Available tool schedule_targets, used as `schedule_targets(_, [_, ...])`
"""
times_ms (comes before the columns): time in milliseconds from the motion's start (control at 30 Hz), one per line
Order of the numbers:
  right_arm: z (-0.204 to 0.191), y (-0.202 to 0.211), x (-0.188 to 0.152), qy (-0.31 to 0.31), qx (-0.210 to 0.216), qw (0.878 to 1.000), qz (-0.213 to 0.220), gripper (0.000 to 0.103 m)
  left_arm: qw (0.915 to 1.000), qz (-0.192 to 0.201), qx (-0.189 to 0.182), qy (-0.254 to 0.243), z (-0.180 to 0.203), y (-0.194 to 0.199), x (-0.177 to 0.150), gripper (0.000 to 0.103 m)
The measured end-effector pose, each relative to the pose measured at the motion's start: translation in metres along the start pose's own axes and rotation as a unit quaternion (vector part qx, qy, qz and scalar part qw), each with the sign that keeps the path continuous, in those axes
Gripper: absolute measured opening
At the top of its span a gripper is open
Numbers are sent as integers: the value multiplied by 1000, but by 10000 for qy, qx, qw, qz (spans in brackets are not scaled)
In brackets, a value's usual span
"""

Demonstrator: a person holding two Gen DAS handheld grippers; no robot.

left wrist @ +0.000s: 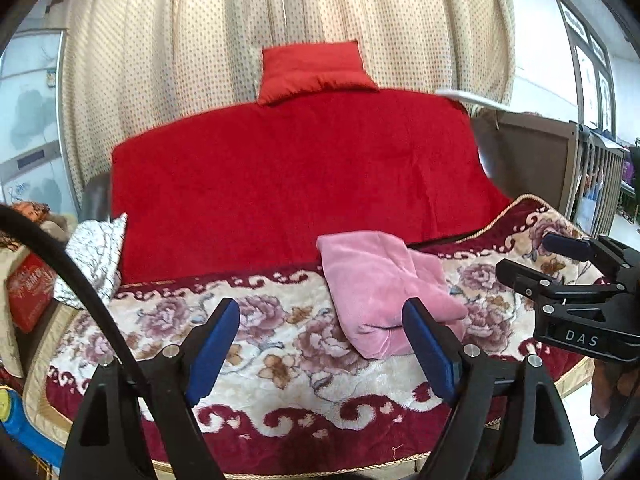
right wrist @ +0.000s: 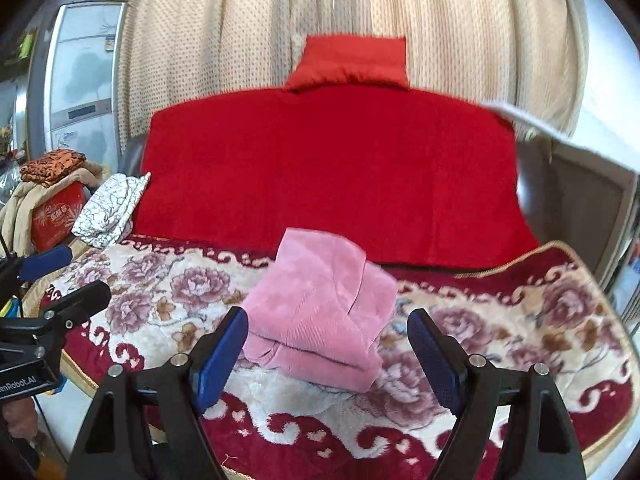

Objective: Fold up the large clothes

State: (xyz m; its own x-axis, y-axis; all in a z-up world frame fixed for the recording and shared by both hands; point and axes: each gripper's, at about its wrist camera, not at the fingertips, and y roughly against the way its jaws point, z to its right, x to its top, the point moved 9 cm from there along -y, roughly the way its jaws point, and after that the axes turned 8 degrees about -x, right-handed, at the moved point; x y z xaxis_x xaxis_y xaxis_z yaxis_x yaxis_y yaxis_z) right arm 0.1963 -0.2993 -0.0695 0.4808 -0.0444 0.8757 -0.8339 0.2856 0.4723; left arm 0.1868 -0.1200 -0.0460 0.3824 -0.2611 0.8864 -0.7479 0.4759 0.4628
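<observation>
A pink garment point(left wrist: 380, 292) lies folded into a compact bundle on the floral blanket point(left wrist: 280, 344) of a sofa. In the right wrist view the same pink garment point(right wrist: 320, 316) rests just beyond the fingers. My left gripper point(left wrist: 322, 340) hovers in front of the sofa, open, with nothing between its blue pads; the bundle lies ahead and to its right. My right gripper point(right wrist: 328, 354) is open too and holds nothing. Each gripper shows in the other's view: the right gripper point(left wrist: 532, 258) at the right edge, the left gripper point(right wrist: 76, 276) at the left edge.
A red cover point(left wrist: 296, 184) drapes the sofa back, with a red cushion point(left wrist: 316, 70) on top before a beige curtain point(left wrist: 280, 12). A white patterned cloth point(left wrist: 96, 256) and a red box point(left wrist: 28, 296) sit at the left. A wooden crib point(left wrist: 592, 176) stands at the right.
</observation>
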Motion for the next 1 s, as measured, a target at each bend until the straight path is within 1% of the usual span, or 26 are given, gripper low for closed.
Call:
schedule_targets(200, [1, 49, 22, 104, -175, 9985, 509, 85, 9992, 332, 166, -148, 5, 41, 22, 86])
schedule_targets(267, [1, 64, 30, 137, -212, 9974, 674, 85, 9986, 462, 219, -163, 6, 54, 30, 88])
schedule_targets(333, [2, 74, 35, 139, -233, 9967, 761, 85, 9977, 605, 266, -156, 6, 65, 38, 92])
schedule_targets(467, [2, 87, 45, 144, -293, 9954, 897, 85, 9970, 700, 313, -92, 2, 75, 47, 93])
schedule_targets(633, [-3, 87, 55, 171, -310, 9947, 963, 85, 9972, 674, 294, 157, -9, 70, 60, 93])
schedule_targets(733, [-8, 78, 62, 175, -276, 9951, 930, 85, 9961, 764, 334, 298, -17, 69, 77, 93])
schedule_targets(833, [-10, 70, 66, 141, -302, 9951, 936, 85, 9938, 954, 329, 473, -24, 69, 99, 94])
schedule_targets(900, [-10, 59, 69, 125, -293, 9952, 928, 85, 9927, 1033, 314, 542, -27, 63, 110, 97])
schedule_targets(967, [-6, 45, 71, 53, -256, 9955, 912, 86, 9923, 1070, 338, 523, -29, 46, 120, 100])
schedule_targets(1000, [-3, 35, 71, -3, -225, 9957, 894, 86, 9930, 1016, 327, 507, -30, 33, 121, 100])
